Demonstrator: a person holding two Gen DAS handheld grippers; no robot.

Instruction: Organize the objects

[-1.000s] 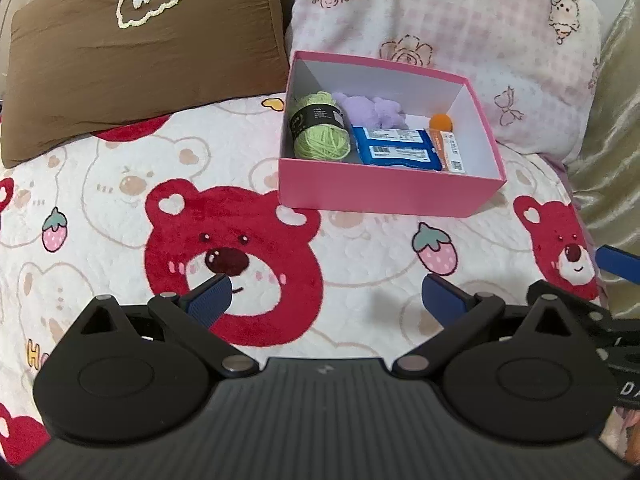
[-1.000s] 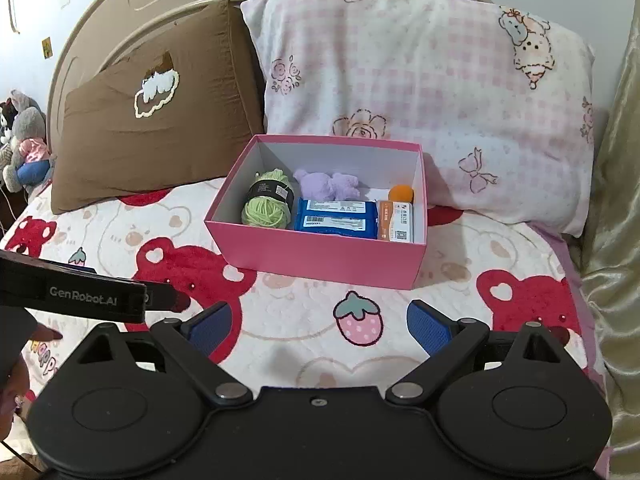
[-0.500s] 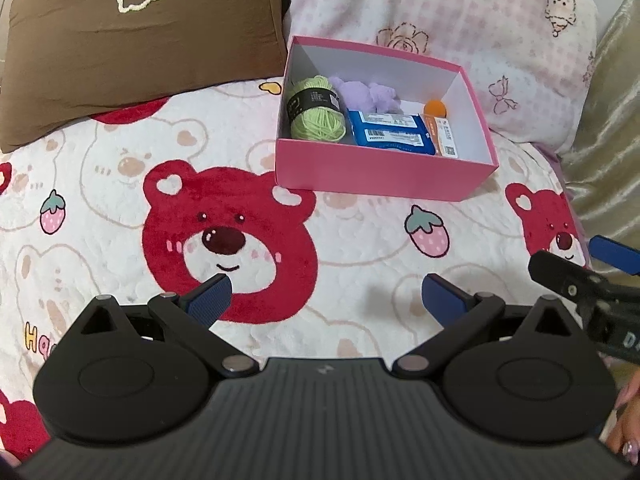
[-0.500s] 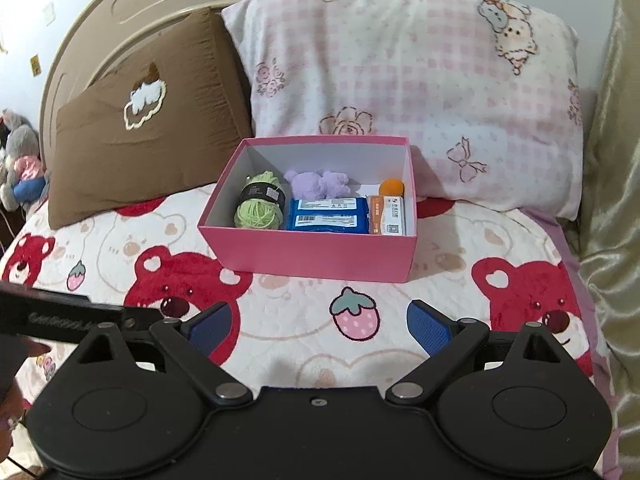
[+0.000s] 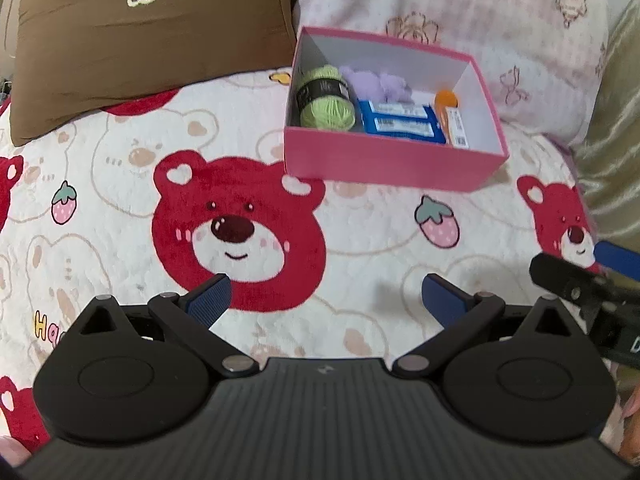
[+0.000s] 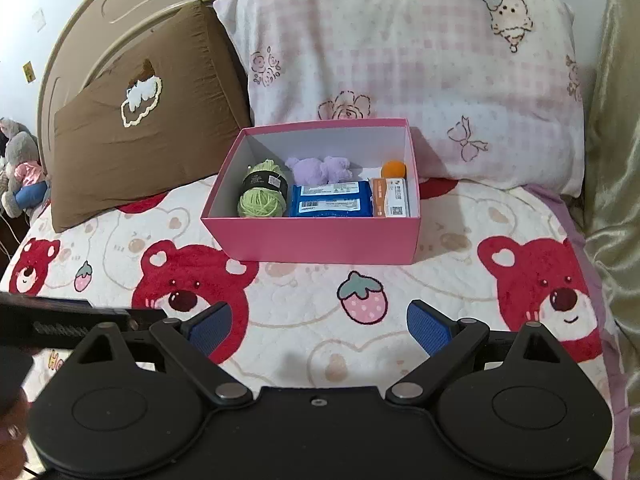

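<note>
A pink box [image 5: 384, 164] [image 6: 320, 240] stands on the bear-print bedspread in front of the pillows. Inside lie a green yarn ball [image 5: 326, 100] [image 6: 262, 196], a purple plush [image 5: 378, 84] [image 6: 320, 170], a blue wipes pack [image 5: 400, 122] [image 6: 332, 200], and an orange and white packet [image 5: 454, 124] [image 6: 392, 198] with an orange ball [image 6: 394, 168] behind it. My left gripper [image 5: 324, 300] is open and empty, well short of the box. My right gripper [image 6: 318, 326] is open and empty, also short of the box.
A brown pillow [image 6: 140, 132] and a pink checked pillow [image 6: 400, 60] lean on the headboard behind the box. A gold curtain [image 6: 612, 160] hangs at the right. A stuffed toy [image 6: 20, 168] sits far left. The other gripper shows at each view's edge [image 5: 580, 288] [image 6: 60, 326].
Both grippers have drawn back from the box, which looks smaller in both views. Both stay open and empty.
</note>
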